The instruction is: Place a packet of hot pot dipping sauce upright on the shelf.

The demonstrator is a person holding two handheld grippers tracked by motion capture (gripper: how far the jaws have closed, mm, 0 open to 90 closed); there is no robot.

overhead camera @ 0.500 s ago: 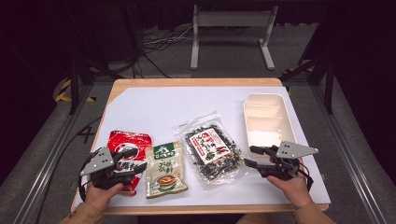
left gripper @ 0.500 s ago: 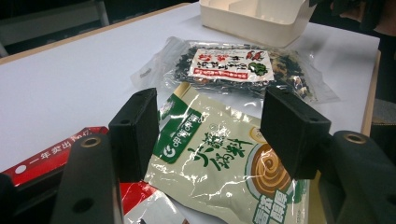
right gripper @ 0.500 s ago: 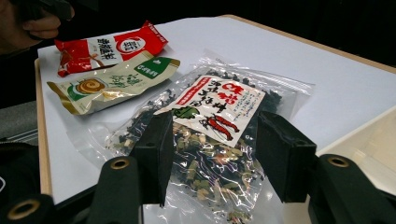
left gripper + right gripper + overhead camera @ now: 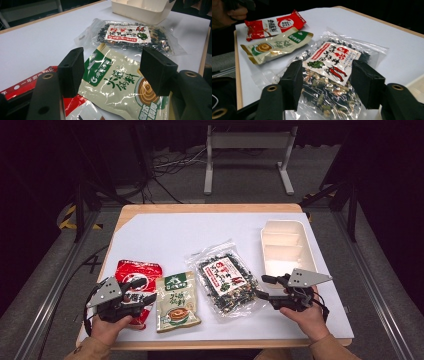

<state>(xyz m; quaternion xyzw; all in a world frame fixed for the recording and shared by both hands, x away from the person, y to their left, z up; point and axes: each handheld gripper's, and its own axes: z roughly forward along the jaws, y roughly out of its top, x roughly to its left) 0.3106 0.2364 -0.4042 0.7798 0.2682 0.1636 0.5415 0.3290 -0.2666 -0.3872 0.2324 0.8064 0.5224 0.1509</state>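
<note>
Three snack packets lie side by side at the front of the white table top [image 4: 200, 235]: a red packet [image 4: 137, 275], a beige and green packet [image 4: 176, 301], and a clear bag of dark snack mix [image 4: 226, 282]. My left gripper [image 4: 142, 291] hovers low over the red packet's right edge, its jaws open and pointing at the beige and green packet [image 4: 117, 82]. My right gripper [image 4: 263, 287] is open just right of the clear bag [image 4: 329, 62], with the bag's near end showing between its jaws. Neither gripper [image 4: 115, 62] [image 4: 328, 72] holds anything.
A white divided tray [image 4: 287, 247] stands at the right, just beyond the right gripper. The table's wooden front edge [image 4: 215, 344] runs close below both hands. The far half of the table top is bare white.
</note>
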